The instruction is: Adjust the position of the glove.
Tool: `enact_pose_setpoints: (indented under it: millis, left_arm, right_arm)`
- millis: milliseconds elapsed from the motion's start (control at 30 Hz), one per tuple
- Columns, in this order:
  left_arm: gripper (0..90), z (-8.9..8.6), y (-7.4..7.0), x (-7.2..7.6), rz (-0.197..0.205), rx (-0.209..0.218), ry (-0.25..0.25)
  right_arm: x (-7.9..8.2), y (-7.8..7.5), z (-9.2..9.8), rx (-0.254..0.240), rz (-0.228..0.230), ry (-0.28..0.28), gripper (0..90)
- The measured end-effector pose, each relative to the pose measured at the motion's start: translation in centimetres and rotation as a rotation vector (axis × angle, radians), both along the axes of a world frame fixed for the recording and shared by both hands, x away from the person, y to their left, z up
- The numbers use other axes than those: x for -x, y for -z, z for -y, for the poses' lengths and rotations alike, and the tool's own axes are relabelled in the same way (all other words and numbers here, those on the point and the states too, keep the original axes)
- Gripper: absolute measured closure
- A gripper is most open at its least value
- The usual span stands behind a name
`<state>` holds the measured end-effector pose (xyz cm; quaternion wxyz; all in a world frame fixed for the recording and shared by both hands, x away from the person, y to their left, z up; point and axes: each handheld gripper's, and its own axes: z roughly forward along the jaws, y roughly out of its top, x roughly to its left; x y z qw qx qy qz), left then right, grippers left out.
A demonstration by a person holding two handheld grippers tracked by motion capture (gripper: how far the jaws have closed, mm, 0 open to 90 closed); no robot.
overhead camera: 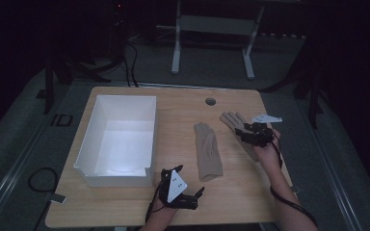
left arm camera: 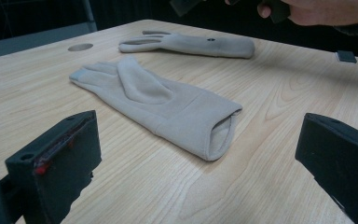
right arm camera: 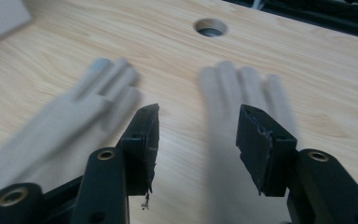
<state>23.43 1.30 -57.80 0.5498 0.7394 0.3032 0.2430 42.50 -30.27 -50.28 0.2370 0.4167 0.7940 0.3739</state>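
Wooden table (overhead camera: 125, 202), pale grain, with a round cable hole (overhead camera: 210, 101) near its far edge.

White box (overhead camera: 147, 144), open-topped, on the left half of the table; nothing seen inside.

Near glove (overhead camera: 207, 151), beige, lying flat at mid-table just right of the box, fingers pointing away from the person, cuff toward the person. In the left gripper view (left arm camera: 168, 105) the cuff gapes open toward the camera and the thumb lies folded across the palm.

Far glove (overhead camera: 232, 121), same beige, flat on the table to the right of the first and apart from it, fingers spread toward the far edge. Its cuff end is hidden under the right gripper in the high view.

Left gripper (overhead camera: 200, 192), low at the near edge of the table, aimed at the near glove's cuff. Jaws wide apart, nothing between them; the glove lies ahead, untouched.

Right gripper (overhead camera: 243, 131), held in the hand above the far glove. Jaws part-open and holding nothing; in the blurred right gripper view (right arm camera: 196, 121) bare table and the far glove's fingers (right arm camera: 242, 88) show past the gap.
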Motion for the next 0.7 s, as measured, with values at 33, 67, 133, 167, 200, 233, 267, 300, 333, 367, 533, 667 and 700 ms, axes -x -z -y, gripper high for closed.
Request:
enact_pose_setpoints:
  millis: [33,67,133,167,200,233,267,300,333,367,533,667,700]
  left_arm:
    - [0.4,0.0,0.0,0.0,-0.002,0.003,0.0]
    - [0.4,0.0,0.0,0.0,-0.003,0.003,0.001]
    - [0.4,-0.1,0.0,0.0,0.0,0.005,0.007]
    - [0.4,-0.1,0.0,0.0,0.0,0.007,0.007]
    - [0.4,-0.1,0.0,0.0,0.0,0.01,0.007]
    - [0.4,-0.1,0.0,0.0,-0.002,0.012,0.007]
    - [0.4,-0.1,0.0,0.0,-0.003,0.013,0.007]
    - [0.4,-0.2,0.0,0.0,-0.005,0.014,0.007]
    - [0.4,-0.2,0.0,0.0,-0.005,0.014,0.007]
    - [0.4,-0.1,0.0,0.0,-0.007,0.016,0.006]
    - [0.4,-0.2,0.0,-0.1,-0.006,0.017,0.01]
    - [0.4,-0.2,0.0,-0.1,-0.005,0.017,0.011]
    - [0.4,-0.2,0.0,-0.1,-0.005,0.017,0.011]
  right_arm:
    - [-0.3,0.1,0.5,0.011,-0.012,-0.015,49.2]
    - [-0.7,0.2,1.1,0.034,-0.012,-0.017,49.4]
    - [-1.3,0.4,1.8,0.046,-0.032,-0.031,50.0]
    - [-1.6,0.5,2.2,0.052,-0.042,-0.034,49.9]
    - [-1.9,0.6,2.5,0.064,-0.044,-0.038,49.8]
    - [-2.2,0.8,2.7,0.078,-0.057,-0.052,49.8]
    - [-2.5,1.2,2.9,0.096,-0.064,-0.059,49.3]
    - [-2.7,1.4,3.0,0.103,-0.069,-0.06,49.9]
    - [-3.1,1.8,3.1,0.106,-0.087,-0.072,49.9]
    - [-3.3,2.0,3.2,0.114,-0.086,-0.071,49.9]
    - [-4.8,3.2,3.5,0.065,-0.112,-0.092,50.6]
    - [-5.3,4.7,3.4,0.08,-0.142,-0.097,53.7]
    - [-5.4,4.8,3.4,0.068,-0.139,-0.099,54.1]
